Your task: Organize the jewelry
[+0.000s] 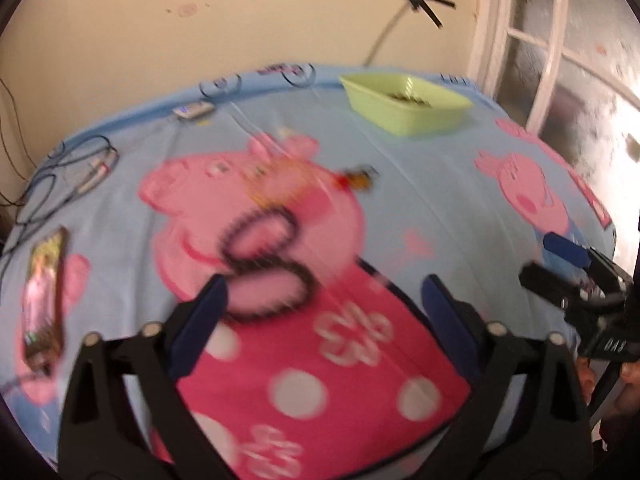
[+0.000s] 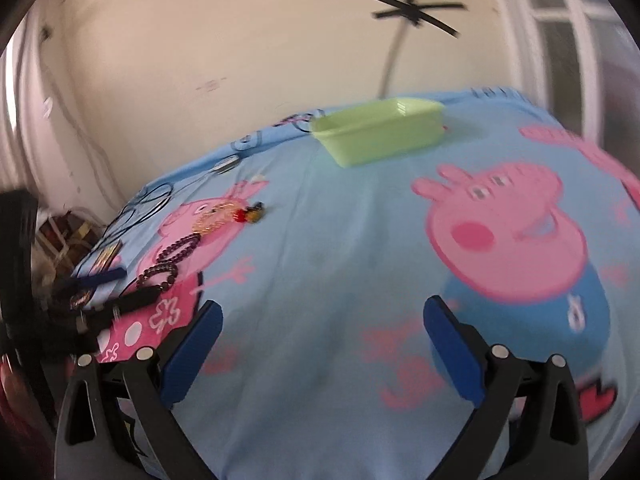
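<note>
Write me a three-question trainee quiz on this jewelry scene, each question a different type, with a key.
1. True or false: the left tongs are clamped on the dark bead necklace.
2. Multiple choice: where does the green tray sit? A) near the far edge of the blue cartoon sheet, by the wall; B) between the right tongs; C) on top of the necklace.
3. Fill in: the small brown and red ornament lies beside the ____-coloured bracelet.

Key: 1 false, the tongs are open with the necklace lying just ahead. 2 A. 3 gold.
</note>
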The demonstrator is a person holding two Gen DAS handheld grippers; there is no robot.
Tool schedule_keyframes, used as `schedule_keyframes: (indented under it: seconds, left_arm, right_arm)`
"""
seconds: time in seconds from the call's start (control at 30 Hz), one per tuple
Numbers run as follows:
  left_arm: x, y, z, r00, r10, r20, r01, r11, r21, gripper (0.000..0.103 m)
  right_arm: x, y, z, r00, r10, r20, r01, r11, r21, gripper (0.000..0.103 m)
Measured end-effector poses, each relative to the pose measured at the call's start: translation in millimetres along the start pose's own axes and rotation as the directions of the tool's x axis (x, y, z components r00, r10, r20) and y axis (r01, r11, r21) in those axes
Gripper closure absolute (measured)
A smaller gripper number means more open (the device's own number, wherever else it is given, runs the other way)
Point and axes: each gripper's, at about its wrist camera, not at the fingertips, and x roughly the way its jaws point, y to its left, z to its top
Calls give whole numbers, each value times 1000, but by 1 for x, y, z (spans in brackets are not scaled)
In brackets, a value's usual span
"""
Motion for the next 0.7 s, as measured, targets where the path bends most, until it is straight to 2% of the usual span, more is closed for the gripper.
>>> schedule_keyframes:
  seconds: [0.07, 0.13, 0.17, 0.23, 0.33, 0.4, 0.5, 0.6, 0.7]
  left_arm:
    - [-2, 21, 15, 1000, -23, 10, 23, 999, -41, 28]
    - [2, 35, 30, 999, -46, 3, 46, 996, -71, 38]
    - [4, 38, 33, 999, -50, 0, 50, 996, -75, 42]
    - [6, 39, 39, 999, -47, 9, 48, 996, -73, 45]
    - [8, 37, 40, 999, -32, 27, 34, 997, -64, 45]
    - [13, 38, 37, 999, -45, 9, 45, 996, -78, 45]
    - [23, 38, 35, 999, -47, -24, 45, 997, -68, 45]
    - [30, 30, 34, 997, -63, -50, 62, 998, -31, 45]
    - [37, 17, 32, 993, -91, -70, 92, 996, 15, 45]
  right_arm:
    - [8, 10, 13, 1000, 14, -13, -15, 997, -71, 31]
    - [22, 23, 33, 998, 40, -42, -47, 984, -173, 45]
    - [30, 28, 40, 997, 44, -57, -55, 975, -216, 48]
    - [40, 33, 49, 996, 41, -79, -60, 965, -257, 61]
    - [81, 47, 73, 981, 54, -188, -115, 936, -332, 69]
    - [111, 56, 82, 963, 54, -264, -154, 916, -372, 75]
    - [147, 66, 86, 933, 68, -353, -212, 898, -386, 103]
    - [145, 60, 84, 924, 88, -373, -236, 898, -371, 103]
    - [112, 42, 68, 932, 98, -349, -227, 909, -351, 103]
